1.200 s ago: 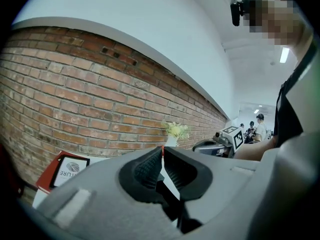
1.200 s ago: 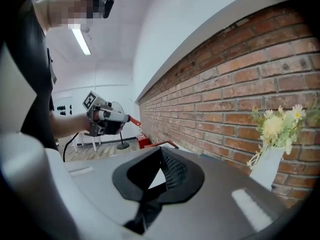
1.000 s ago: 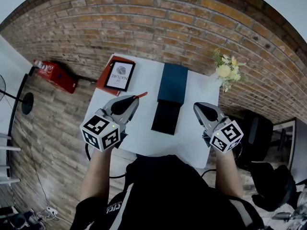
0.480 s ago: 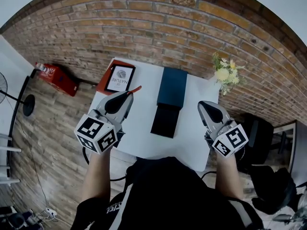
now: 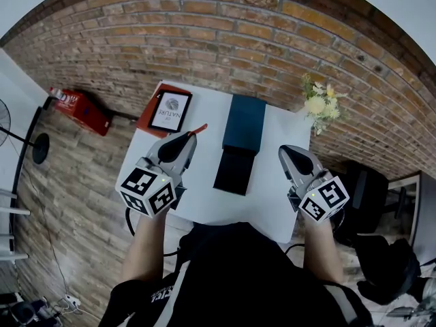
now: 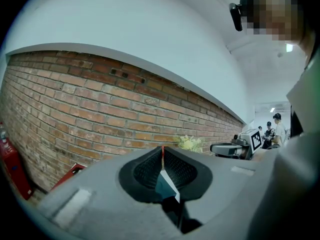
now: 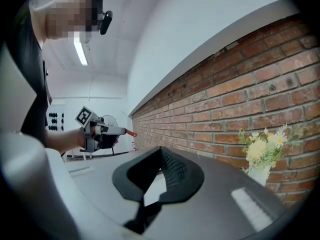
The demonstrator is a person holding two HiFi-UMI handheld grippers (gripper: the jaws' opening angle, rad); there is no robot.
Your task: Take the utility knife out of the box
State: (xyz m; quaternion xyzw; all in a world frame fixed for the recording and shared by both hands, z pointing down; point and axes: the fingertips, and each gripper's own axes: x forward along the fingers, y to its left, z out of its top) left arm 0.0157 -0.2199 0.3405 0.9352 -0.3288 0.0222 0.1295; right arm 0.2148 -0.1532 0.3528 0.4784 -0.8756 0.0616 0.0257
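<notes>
Head view: your left tongs [image 5: 187,137] are clamped on the utility knife [image 5: 199,129], its red tip poking past the jaws. It is out of the open box [image 5: 235,169], which lies between both tongs. Your right tongs [image 5: 286,152] are closed and empty, likely idle.

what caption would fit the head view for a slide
Left gripper holds the red utility knife over the white table, beside the box; right gripper shut and empty.
</notes>
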